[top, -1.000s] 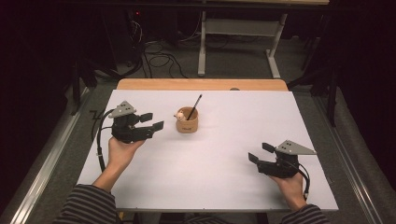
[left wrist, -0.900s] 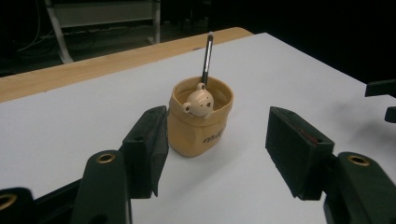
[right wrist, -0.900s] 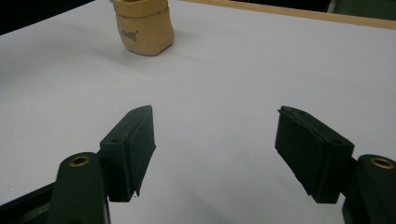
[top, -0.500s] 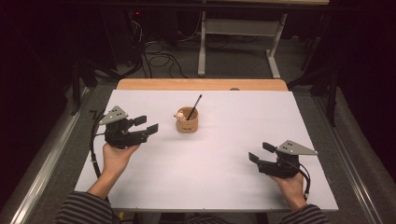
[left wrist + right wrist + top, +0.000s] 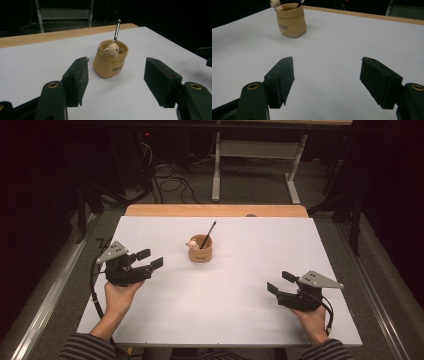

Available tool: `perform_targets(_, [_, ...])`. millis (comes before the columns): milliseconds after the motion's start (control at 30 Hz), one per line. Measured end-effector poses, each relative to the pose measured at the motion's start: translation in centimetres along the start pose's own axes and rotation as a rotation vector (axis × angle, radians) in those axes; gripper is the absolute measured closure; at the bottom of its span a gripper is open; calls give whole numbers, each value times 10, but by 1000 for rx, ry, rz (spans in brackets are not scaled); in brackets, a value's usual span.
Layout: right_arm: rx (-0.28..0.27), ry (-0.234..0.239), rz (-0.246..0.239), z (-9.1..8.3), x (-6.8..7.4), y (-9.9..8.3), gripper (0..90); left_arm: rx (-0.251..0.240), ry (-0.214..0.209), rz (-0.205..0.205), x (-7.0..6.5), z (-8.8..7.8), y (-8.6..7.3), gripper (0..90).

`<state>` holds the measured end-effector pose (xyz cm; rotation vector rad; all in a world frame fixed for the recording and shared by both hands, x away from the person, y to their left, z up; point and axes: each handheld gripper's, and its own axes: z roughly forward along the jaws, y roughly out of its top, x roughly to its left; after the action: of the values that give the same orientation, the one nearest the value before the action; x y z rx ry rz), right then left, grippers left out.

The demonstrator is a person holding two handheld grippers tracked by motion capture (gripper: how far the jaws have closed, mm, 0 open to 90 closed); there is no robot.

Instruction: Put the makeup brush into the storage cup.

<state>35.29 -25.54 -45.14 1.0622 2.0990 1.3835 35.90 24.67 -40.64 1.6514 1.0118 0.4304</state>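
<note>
The left gripper [image 5: 150,259], jaws just widened and holding nothing, faces the tan pot [image 5: 200,249] nearby, its pen [image 5: 208,234] seemingly leaning away.

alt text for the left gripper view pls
A small tan holder stands on a white table, with a little bear-like figure peeking over its rim and a dark pen sticking up from inside. In the foreground the left tool points at it, jaws wide apart with nothing between them.
</note>
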Motion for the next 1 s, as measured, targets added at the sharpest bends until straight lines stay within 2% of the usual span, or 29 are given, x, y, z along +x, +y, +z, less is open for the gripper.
perform_targets(233, [-9, 5, 6, -1, 0, 0, 284, -12, 12, -2, -2, -3, -9, 345])
perform_targets(333, [-8, 5, 11, -1, -1, 0, 284, -26, 39, -6, -4, -4, -12, 306])
perform_targets(733, [-6, 7, 12, -1, 0, 0, 284, -2, 11, 6, -12, -1, -23, 290])
perform_targets(1000, [-6, 9, 9, 0, 0, 0, 284, -2, 1, -11, -14, 2, -30, 289])
